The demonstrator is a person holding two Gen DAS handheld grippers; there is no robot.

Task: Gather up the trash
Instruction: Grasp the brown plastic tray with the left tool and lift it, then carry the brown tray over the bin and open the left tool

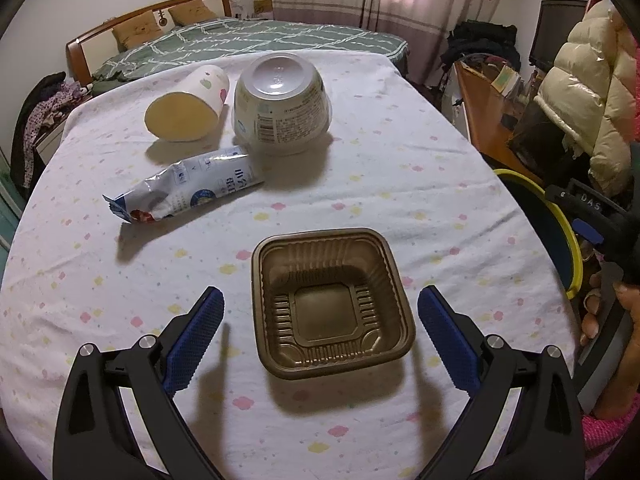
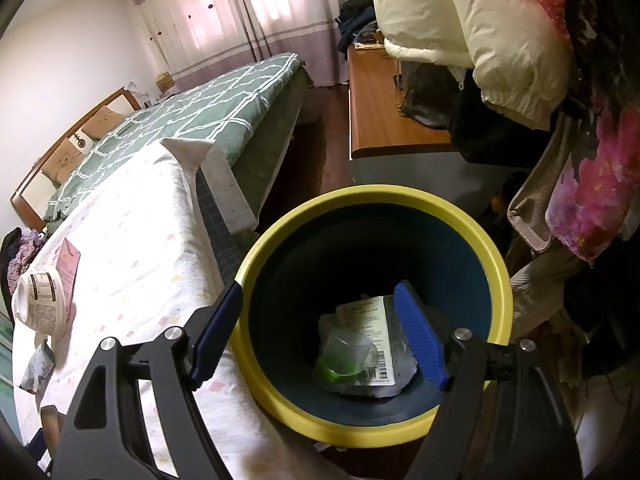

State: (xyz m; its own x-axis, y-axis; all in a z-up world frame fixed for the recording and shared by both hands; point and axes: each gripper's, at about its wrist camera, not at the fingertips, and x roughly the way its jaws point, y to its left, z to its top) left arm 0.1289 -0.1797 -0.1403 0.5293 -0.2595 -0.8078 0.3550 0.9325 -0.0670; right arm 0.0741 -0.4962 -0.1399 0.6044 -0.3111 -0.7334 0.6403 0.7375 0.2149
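Trash lay spread over the table (image 1: pixel 400 168) in front of me: nearest was a brown plastic tray (image 1: pixel 330 304), upright and empty, sitting between the two blue pads of my left fingers (image 1: pixel 320 334), which stood wide apart and touched nothing. Beyond the tray, well apart from it, a crumpled snack wrapper (image 1: pixel 180 188) lay flat on the flowered cloth, and behind that a paper cup (image 1: pixel 188 110) rested on its side with its mouth toward me, just beside an upturned instant-noodle bowl (image 1: pixel 282 106) standing on its rim. At the right edge of the table stood the bin (image 2: pixel 500 276), dark blue inside with a yellow rim; my right fingers (image 2: pixel 320 336) hung over its mouth, spread wide and holding nothing. Down in the bin I saw a clear plastic cup with a green base (image 2: pixel 340 360) lying on a labelled packet (image 2: pixel 372 336). Behind the table was a bed (image 1: pixel 256 40) with a green patterned cover, and a cream padded jacket (image 1: pixel 588 92) hung to the right.
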